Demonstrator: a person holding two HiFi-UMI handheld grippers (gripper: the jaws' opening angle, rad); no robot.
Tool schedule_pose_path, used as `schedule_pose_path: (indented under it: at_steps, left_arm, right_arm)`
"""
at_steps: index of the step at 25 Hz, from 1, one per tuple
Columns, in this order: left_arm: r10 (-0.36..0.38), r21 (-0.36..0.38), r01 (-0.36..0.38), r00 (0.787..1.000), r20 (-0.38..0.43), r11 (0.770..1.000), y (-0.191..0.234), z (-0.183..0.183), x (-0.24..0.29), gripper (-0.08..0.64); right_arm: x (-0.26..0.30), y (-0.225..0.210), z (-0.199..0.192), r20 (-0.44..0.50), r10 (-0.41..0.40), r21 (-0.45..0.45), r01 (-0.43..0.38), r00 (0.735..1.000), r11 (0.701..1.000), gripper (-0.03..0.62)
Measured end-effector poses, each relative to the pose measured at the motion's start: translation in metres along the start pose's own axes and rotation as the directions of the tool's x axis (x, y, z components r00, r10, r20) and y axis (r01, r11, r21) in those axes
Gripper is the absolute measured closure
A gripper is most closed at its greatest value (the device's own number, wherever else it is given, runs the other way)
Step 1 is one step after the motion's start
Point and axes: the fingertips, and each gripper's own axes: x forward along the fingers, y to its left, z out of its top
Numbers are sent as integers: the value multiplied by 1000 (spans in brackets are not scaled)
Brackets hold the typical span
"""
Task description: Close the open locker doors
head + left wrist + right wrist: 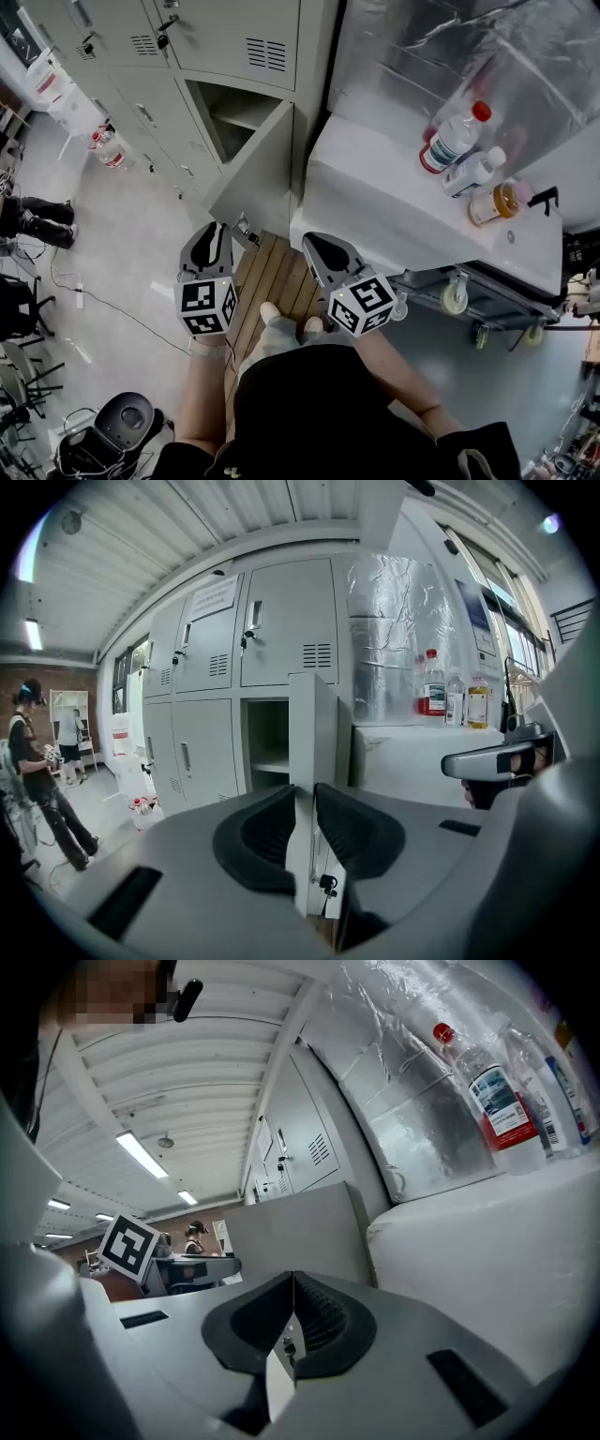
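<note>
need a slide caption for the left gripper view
Left gripper closed on the edge of the open locker door, with bottles on the white unit to its right.

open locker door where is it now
Head view, centre: the locker door juts beside the white counter, its edge between the fingers of the left gripper.

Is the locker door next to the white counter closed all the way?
No, the locker door stands swung out from its locker, and the shelf inside shows beside it.
</note>
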Motion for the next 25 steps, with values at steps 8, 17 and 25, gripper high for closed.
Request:
schedule_pose_path:
  at_steps: [8,17,25]
  left_arm:
    - [-12,-13,12,1000,22,1000,43,3,19,479]
    - [-13,-26,14,1000,21,1000,91,14,55,479]
    - [26,-70,-24,999,23,997,127,25,96,486]
  right_arm:
    - [42,13,9,8,-16,-30,16,1000,999,563]
    - [75,12,8,0,-56,-25,56,998,998,563]
    - [110,1,20,-26,-19,-51,18,999,999,563]
